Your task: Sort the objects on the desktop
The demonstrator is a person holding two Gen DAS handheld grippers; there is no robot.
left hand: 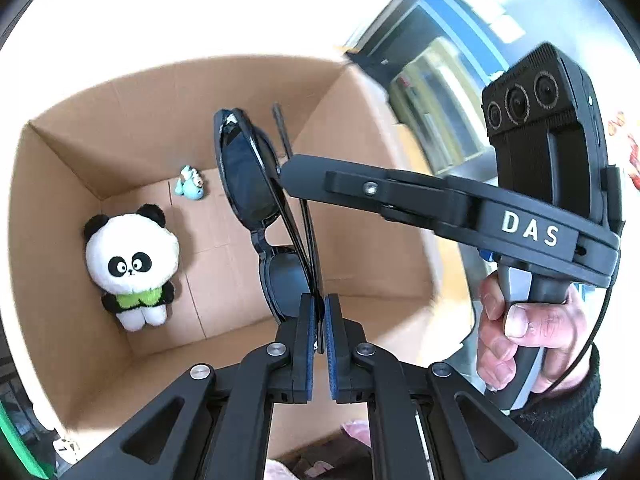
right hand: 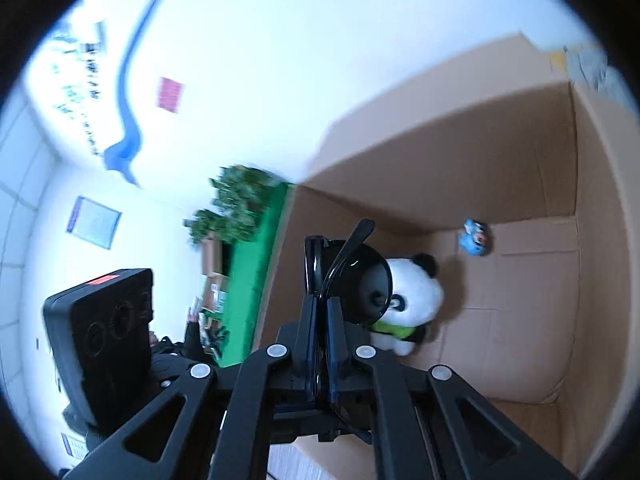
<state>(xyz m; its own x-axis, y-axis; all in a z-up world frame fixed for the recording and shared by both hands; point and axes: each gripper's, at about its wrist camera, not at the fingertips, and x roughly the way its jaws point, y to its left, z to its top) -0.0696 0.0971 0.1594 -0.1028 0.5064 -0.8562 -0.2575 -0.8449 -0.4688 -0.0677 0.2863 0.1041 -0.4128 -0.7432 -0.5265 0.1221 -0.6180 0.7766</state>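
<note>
White walls surround an open cardboard box [left hand: 60,280]. On its floor lie a panda plush [left hand: 132,268] by one wall and a small blue toy [left hand: 191,188] at the far corner. Above hang folded sunglasses [left hand: 248,184], clenched by both the left gripper [left hand: 319,316] and right gripper [right hand: 322,312].

White capital letters "DAS" stand on the side of the right claw [left hand: 294,176], seen from the left wrist camera. The writing on the wall poster [right hand: 78,76] is too blurred to read.
</note>
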